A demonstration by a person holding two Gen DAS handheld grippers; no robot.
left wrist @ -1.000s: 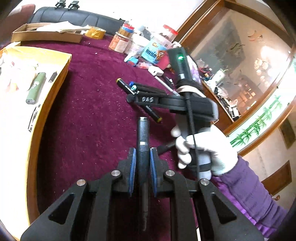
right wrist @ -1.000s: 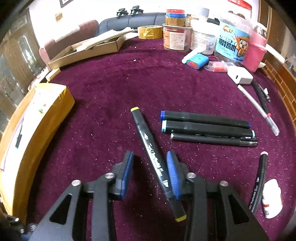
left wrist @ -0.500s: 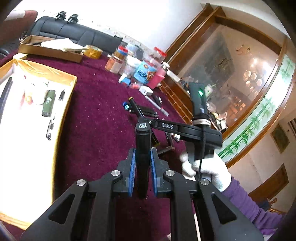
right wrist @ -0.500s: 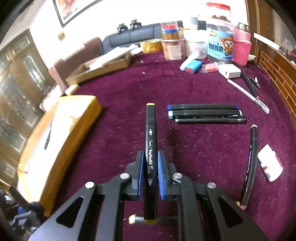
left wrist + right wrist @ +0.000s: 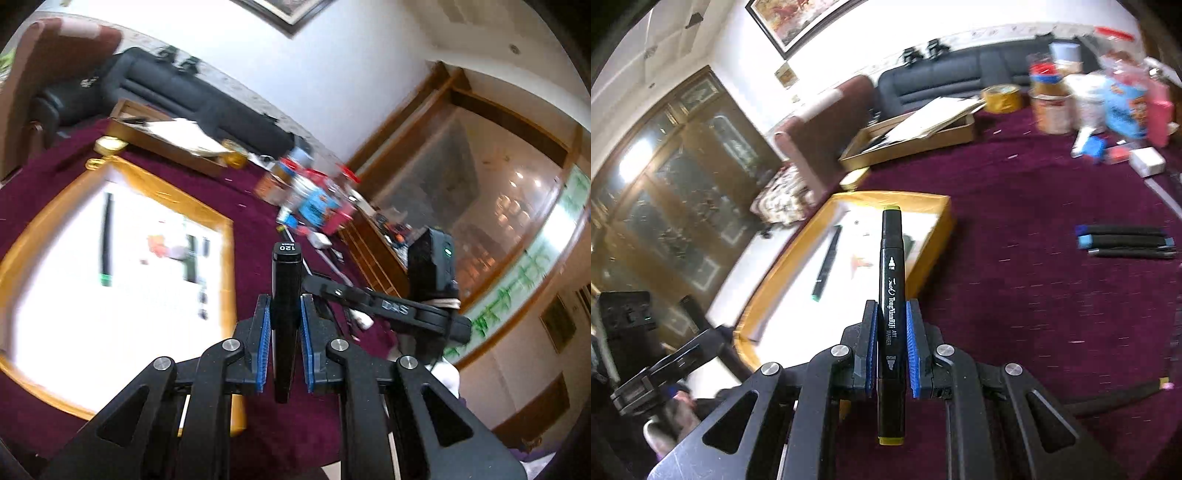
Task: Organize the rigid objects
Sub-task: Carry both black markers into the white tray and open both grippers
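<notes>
Your left tongs (image 5: 284,325) grip a black marker capped "120" (image 5: 286,295) above the yellow-rimmed tray's (image 5: 225,258) near corner | your right tongs (image 5: 892,347) clamp a yellow-tipped art marker (image 5: 892,295) over that tray | three markers (image 5: 1126,242) lie on the maroon worktop (image 5: 1015,277), right of the tray.

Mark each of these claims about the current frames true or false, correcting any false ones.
1. The left gripper is shut on a black marker capped "120". True.
2. The right gripper is open and holds nothing. False: it is shut on a yellow-tipped marker.
3. A green-tipped marker lies inside the yellow-rimmed tray. True.
4. The three dark markers lie inside the tray. False: they lie side by side on the maroon cloth.
</notes>
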